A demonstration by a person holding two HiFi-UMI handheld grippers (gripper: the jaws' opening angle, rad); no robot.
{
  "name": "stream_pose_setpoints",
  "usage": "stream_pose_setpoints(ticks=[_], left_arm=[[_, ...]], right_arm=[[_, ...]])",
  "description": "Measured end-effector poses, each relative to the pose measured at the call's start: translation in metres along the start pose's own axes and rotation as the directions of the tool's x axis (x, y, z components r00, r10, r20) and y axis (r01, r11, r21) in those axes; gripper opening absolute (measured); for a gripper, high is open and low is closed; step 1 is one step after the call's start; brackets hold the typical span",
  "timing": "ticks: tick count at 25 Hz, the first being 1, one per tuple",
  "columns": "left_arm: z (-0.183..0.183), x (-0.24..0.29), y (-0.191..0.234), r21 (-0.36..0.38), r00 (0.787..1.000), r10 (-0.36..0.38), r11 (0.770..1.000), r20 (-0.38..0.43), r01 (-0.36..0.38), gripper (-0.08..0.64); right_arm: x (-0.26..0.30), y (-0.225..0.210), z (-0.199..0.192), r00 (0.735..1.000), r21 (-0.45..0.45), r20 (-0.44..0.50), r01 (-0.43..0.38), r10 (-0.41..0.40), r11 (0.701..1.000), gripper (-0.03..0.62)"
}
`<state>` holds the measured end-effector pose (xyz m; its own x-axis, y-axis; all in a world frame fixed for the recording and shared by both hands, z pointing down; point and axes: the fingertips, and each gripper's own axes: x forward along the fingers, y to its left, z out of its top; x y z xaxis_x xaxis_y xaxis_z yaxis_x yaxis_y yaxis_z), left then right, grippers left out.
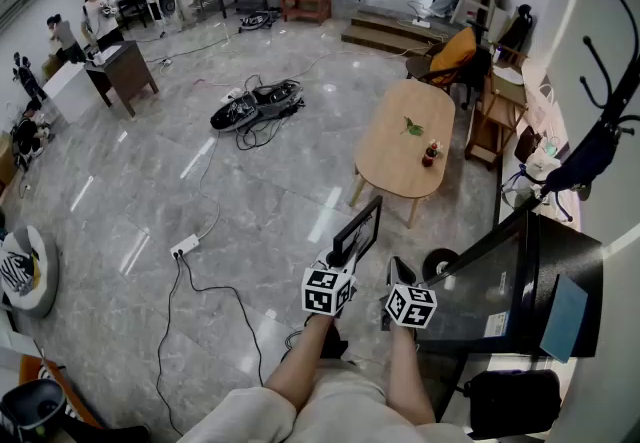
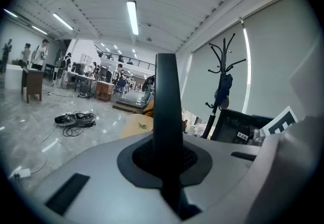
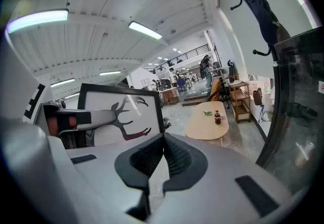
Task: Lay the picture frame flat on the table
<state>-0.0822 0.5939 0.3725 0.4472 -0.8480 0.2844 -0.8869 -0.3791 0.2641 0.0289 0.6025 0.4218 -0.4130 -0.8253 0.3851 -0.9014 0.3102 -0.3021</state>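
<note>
Clamping the frame [image 2: 166, 97] by one edge, my left claw [image 1: 343, 261] presses both pads on it. In the left gripper view the frame rises from between the jaws as a dark strip, seen edge-on. The frame is in the air above the floor [image 1: 250, 201], held out ahead of the claw with its face turned toward my right claw [image 3: 163, 139]. The right gripper view shows that face: a black border round a white sheet with a dark antler shape that goes red toward the bottom.

My right claw is just beside the left one. Its jaws are together, the tips meet in a point, and nothing is between them. It is apart from the frame.

Beyond both claws, well apart from the frame, stands the table [image 1: 400, 156], an oval wooden top on pale legs. A small dark bottle [image 1: 430, 153] and something green [image 1: 413, 127] are on it, near each other.

To my right is a dark cabinet [image 1: 540, 261], and past it a black coat rack [image 1: 600, 136] with a dark garment on it. Out on the floor lies a heap of black cables [image 1: 255, 106], and a white power strip [image 1: 184, 248] lies nearer to me. People [image 1: 100, 6] stand at the far end of the room.
</note>
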Motion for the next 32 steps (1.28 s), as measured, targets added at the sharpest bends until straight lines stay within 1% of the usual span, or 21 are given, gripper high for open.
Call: stream_pose_setpoints(ticks=[6,11,14,17,19,23,32], left_arm=[[0.035,0.038,0.040,-0.003,1.000,0.002,1.000,0.012,-0.002,0.028],[0.061,0.072,0.066,0.000,1.000,-0.029,1.000,-0.001,0.029,0.028],[0.069,0.086,0.085,0.002,0.999,-0.040,0.999,-0.016,0.040,0.028],[0.076,0.100,0.106,0.003,0.999,-0.040,0.999,-0.025,0.040,0.028],[0.081,0.112,0.122,-0.001,0.999,-0.036,0.999,-0.029,0.036,0.028],[0.089,0.131,0.147,-0.013,0.998,-0.041,0.999,-0.037,0.040,0.028],[0.092,0.172,0.175,-0.025,0.997,-0.058,0.998,-0.060,0.056,0.028]], right_arm=[[0.053,0.002,0.030,1.000,0.016,0.000,0.003,-0.003,1.000,0.034],[0.095,-0.002,0.053,0.999,0.033,-0.003,0.049,-0.048,0.998,0.034],[0.121,-0.007,0.059,0.995,0.077,-0.018,0.095,-0.093,0.993,0.034],[0.146,-0.014,0.060,0.992,0.120,-0.040,0.123,-0.119,0.985,0.034],[0.162,-0.018,0.061,0.990,0.128,-0.053,0.134,-0.129,0.983,0.034],[0.187,-0.021,0.068,0.988,0.153,-0.050,0.150,-0.144,0.977,0.034],[0.224,-0.038,0.082,0.983,0.157,-0.048,0.180,-0.175,0.971,0.034]])
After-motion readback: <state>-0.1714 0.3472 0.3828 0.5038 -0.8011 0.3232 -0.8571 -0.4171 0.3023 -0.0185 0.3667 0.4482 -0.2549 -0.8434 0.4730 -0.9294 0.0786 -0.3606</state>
